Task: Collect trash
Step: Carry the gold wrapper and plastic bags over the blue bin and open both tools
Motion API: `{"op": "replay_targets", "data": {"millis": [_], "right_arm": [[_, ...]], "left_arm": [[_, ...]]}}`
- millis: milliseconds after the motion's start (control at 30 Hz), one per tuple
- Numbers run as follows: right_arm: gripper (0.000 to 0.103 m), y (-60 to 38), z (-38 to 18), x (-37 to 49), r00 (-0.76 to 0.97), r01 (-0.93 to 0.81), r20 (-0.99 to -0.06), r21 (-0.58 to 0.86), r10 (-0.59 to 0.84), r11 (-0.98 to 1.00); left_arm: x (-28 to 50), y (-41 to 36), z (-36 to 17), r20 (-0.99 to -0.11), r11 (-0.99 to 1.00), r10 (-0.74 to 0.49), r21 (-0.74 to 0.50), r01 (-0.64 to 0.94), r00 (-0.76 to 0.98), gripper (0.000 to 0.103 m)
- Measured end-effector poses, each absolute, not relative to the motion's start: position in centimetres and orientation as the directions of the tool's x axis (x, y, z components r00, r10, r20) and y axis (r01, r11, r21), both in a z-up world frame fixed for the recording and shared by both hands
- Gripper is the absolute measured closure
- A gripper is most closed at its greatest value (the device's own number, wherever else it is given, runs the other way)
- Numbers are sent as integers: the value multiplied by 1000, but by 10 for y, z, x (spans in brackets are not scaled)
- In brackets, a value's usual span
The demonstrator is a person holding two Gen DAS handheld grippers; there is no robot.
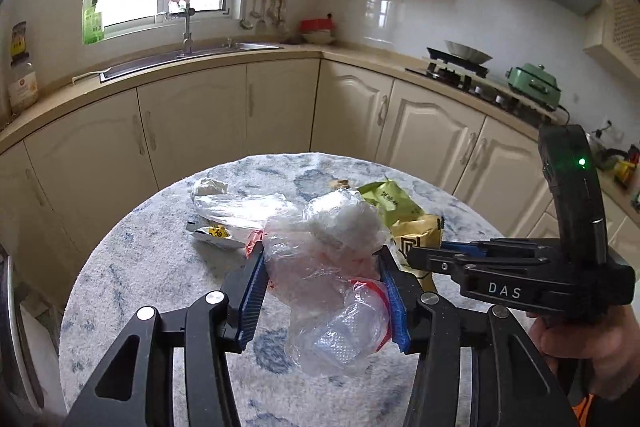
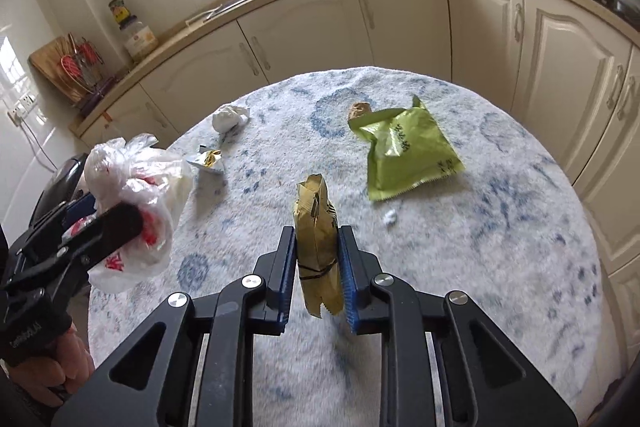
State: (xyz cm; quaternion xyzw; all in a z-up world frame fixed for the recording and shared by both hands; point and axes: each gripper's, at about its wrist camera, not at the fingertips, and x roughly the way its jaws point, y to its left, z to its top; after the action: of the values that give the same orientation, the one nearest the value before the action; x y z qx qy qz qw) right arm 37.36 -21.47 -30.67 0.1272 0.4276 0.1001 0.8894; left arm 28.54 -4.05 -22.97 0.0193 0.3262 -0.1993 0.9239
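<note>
Right claw [image 2: 316, 247] pinches the gold snack wrapper [image 2: 317, 227] upright above the bench [image 2: 500, 247], long axis vertical, while the left claw [image 1: 322, 287] clamps the crumpled plastic bag [image 1: 320, 247] off at nine o'clock, green packet [image 2: 408, 151] loose at one o'clock, open room all between.

Crinkled clear plastic bag [image 1: 320, 259], glossy gold foil wrapper [image 2: 316, 227], glossy green foil packet [image 2: 408, 151], fuzzy matt cloth-covered desk [image 2: 480, 247], crumpled white tissue [image 2: 229, 118]

Right tongs [image 2: 316, 259] gripping gold wrapper [image 2: 316, 235], green packet [image 2: 408, 155] beyond
</note>
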Motion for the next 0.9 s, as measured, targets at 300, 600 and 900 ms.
{"op": "replay_targets", "data": {"millis": [300, 600, 900], "right_arm": [[83, -244, -268, 303, 689, -28, -684, 305, 239, 952], [83, -297, -209, 217, 797, 58, -592, 269, 118, 961], [83, -365, -184, 139, 831, 229, -552, 226, -69, 947]], "left_arm": [[226, -73, -203, -564, 892, -410, -84, 444, 717, 56], [172, -126, -176, -487, 830, -509, -60, 554, 710, 56], [144, -195, -167, -446, 729, -634, -71, 681, 632, 56]]}}
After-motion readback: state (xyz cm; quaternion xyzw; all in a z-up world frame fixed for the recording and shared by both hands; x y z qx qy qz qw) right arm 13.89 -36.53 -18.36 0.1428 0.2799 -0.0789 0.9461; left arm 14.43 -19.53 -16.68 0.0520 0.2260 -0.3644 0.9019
